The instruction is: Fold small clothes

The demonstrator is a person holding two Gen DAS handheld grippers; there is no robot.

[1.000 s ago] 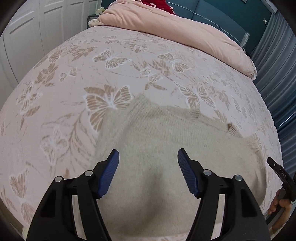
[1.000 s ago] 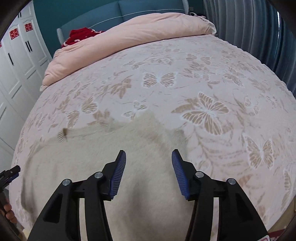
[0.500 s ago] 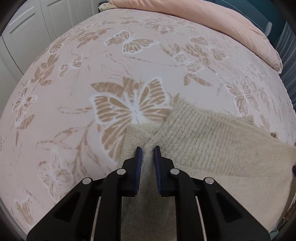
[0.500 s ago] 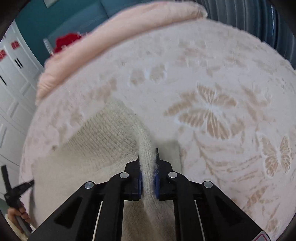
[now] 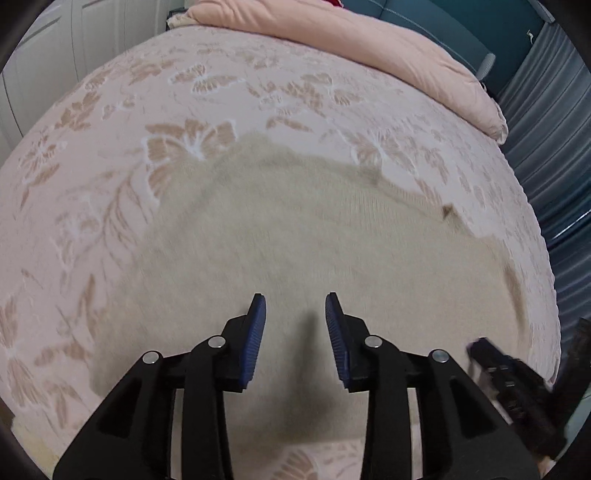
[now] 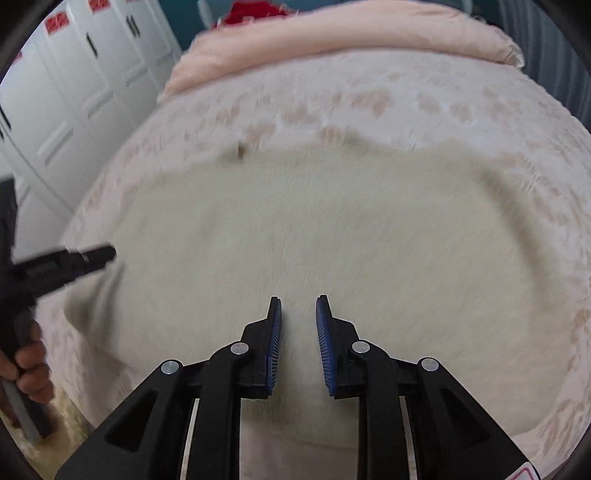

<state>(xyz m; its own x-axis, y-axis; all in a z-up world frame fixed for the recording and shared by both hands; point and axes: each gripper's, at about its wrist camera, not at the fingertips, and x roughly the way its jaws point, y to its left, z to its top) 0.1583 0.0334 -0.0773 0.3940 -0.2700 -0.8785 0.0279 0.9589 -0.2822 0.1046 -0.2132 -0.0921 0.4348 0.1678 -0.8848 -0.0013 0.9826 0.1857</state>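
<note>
A cream knitted garment (image 5: 314, 240) lies spread flat on the butterfly-patterned bedspread (image 5: 92, 184); it also shows in the right wrist view (image 6: 332, 229). My left gripper (image 5: 295, 306) is open and empty above its near part. My right gripper (image 6: 298, 306) is open a little and empty, also above the near part. The right gripper shows at the lower right of the left wrist view (image 5: 509, 373). The left gripper and the hand holding it show at the left of the right wrist view (image 6: 62, 262). Both views are motion-blurred.
A rolled pink duvet (image 5: 369, 48) lies across the head of the bed, with a red item (image 6: 255, 9) behind it. White wardrobe doors (image 6: 74, 92) stand to the left, grey-blue curtains (image 5: 546, 122) to the right. The bed's near edge is just below the grippers.
Half a second ago both grippers were shut on folded edges of the garment. Now both have opened, let go and drawn back, and the garment lies flat.
</note>
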